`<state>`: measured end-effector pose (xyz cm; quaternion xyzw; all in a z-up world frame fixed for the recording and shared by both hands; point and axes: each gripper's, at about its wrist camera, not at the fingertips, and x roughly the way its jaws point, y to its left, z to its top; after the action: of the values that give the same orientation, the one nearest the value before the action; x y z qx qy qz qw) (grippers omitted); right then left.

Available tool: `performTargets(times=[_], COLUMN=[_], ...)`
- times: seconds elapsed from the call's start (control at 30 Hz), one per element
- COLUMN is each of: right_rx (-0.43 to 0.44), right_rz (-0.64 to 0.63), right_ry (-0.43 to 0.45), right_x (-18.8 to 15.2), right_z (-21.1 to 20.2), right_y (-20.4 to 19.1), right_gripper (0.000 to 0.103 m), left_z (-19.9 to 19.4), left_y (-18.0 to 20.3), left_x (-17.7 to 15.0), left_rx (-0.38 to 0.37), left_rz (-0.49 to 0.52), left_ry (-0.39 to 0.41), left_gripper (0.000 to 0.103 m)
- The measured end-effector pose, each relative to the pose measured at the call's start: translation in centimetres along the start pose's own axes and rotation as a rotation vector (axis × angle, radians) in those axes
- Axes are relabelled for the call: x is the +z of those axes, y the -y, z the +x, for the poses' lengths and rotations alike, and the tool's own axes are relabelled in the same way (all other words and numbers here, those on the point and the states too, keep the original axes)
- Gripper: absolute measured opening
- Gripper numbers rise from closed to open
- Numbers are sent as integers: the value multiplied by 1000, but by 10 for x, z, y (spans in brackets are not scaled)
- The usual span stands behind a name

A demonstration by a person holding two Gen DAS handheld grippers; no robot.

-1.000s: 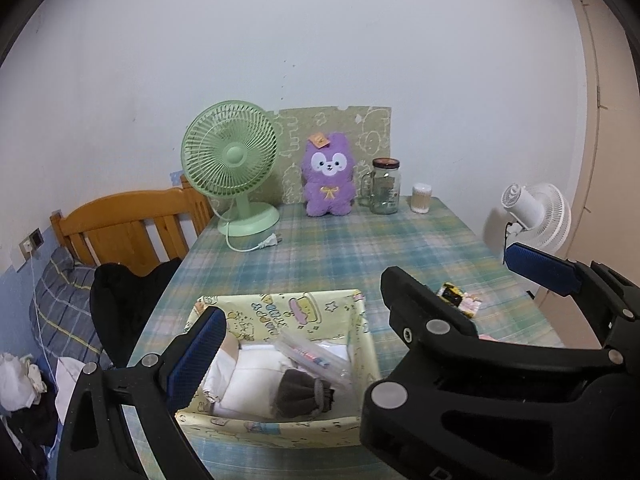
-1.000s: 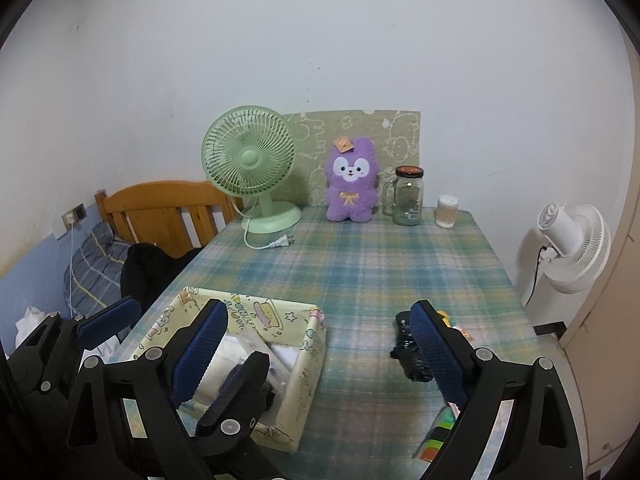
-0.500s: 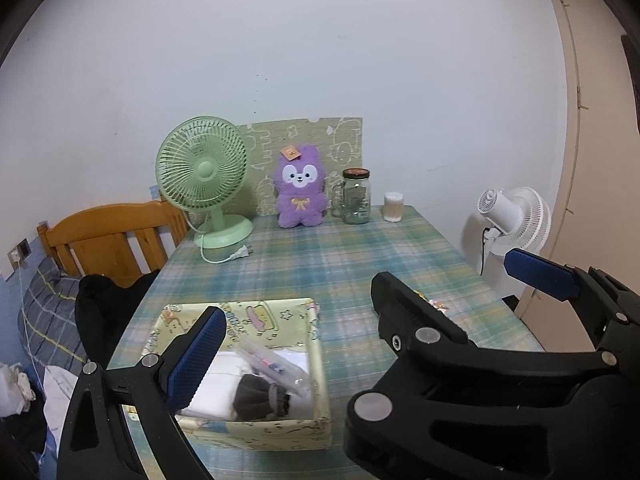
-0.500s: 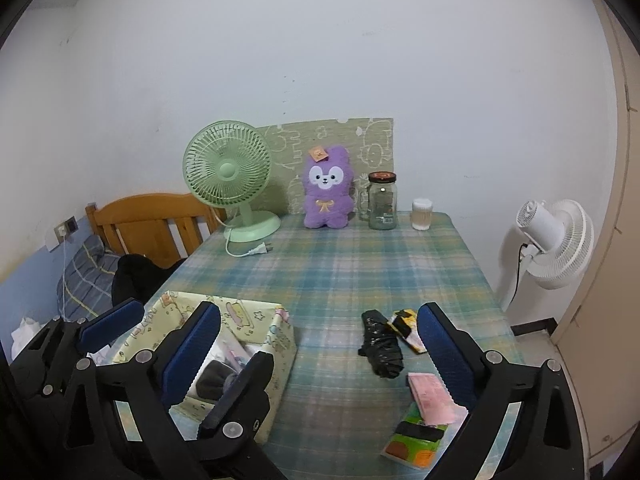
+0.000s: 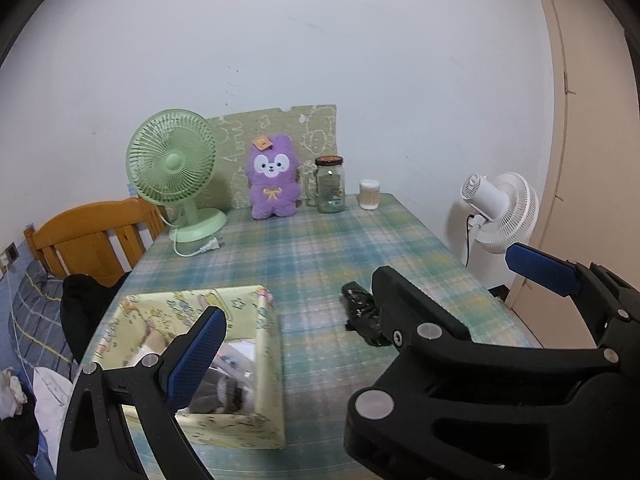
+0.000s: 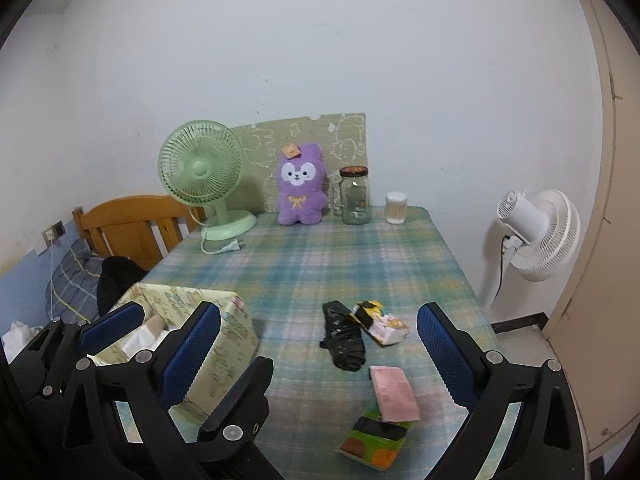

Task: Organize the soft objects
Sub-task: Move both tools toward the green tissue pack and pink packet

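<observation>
The right tongs stand released, the blue pads spread wide with nothing between them (they have just been opening a little further). The left tongs hang over the near left of the worktop, likewise released, empty; in the left wrist view only one of their blue pads shows, over the box.

Nearest on the plaid cloth lies a green and orange packet, a pink tissue pack resting partly on its far end. Just beyond are a crumpled black soft bundle and, touching its right side, a small packet with a black and yellow end.

To the left sits the yellow printed fabric box, open-topped, holding white folded cloth, a clear pouch and a dark grey soft item, blurred.

At the far edge stand a green desk fan, a purple plush toy, a glass jar and a small white cup, in a row against the wall. A white standing fan is off the worktop to the right; a wooden bed frame shows on the left.
</observation>
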<state>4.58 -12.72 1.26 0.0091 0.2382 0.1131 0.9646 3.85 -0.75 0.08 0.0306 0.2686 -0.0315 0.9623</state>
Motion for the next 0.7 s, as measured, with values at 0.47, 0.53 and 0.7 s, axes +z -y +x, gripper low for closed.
performTargets(times=[0.47,0.53,0.7], right_rx=[-18,-22,-32], right_rz=[29,29,47], right_ry=[-60,-61,-66], right_x=[-30,-33,-44], right_z=[15,16,20], right_y=[35,39,49], right_gripper=[100,100,100], left_z=[25,27,36], left_y=[33,36,45], left_x=[-21,-24,-31], left_rx=[-50,-56,-72], left_rz=[10,10,19], left_ry=[-53,-53,-69], left_gripper=[100,100,100])
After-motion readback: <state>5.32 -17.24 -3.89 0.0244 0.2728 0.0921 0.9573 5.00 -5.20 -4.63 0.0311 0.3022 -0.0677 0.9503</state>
